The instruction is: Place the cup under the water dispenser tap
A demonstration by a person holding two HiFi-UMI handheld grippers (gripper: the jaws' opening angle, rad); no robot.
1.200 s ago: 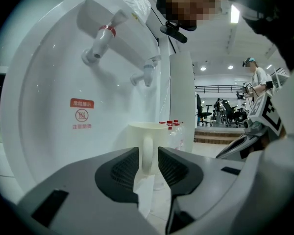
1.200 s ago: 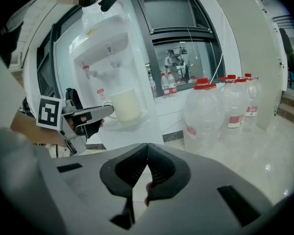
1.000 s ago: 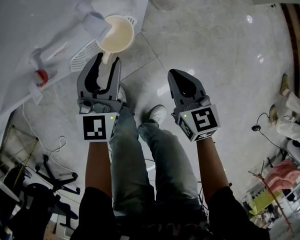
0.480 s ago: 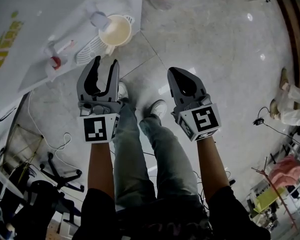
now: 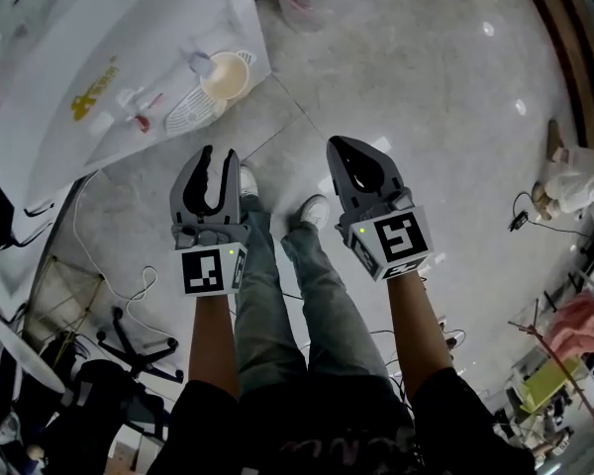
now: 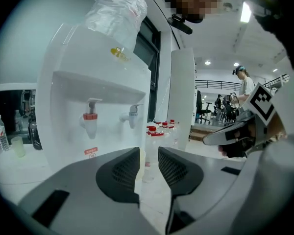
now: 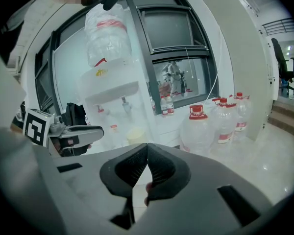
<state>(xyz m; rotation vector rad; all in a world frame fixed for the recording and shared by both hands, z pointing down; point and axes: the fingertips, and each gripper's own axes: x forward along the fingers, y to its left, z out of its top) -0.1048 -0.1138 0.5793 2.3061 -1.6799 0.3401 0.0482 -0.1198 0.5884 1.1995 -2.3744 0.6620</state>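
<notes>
The cream cup [image 5: 226, 75] stands on the white water dispenser's drip tray [image 5: 183, 113], under the pale tap [image 5: 200, 63]; the red tap [image 5: 142, 122] is to its left. My left gripper [image 5: 219, 156] hangs well back from the cup, open and empty; its jaws have just been closing a little. In the left gripper view nothing lies between the fingers [image 6: 121, 170], and both taps [image 6: 131, 114] show ahead. My right gripper [image 5: 339, 147] is beside it, shut on nothing. In the right gripper view the cup [image 7: 135, 135] shows below the tap.
Large water bottles [image 7: 201, 126] stand on the floor right of the dispenser [image 7: 110, 89]. Cables and a chair base [image 5: 119, 349] lie at lower left. The person's legs and shoes [image 5: 312, 216] are under the grippers. Another person [image 5: 574, 181] is at the right edge.
The left gripper has drawn away from the cup, which stays under the tap. Both grippers have lifted and pulled back, so the dispenser looks smaller and farther off.
</notes>
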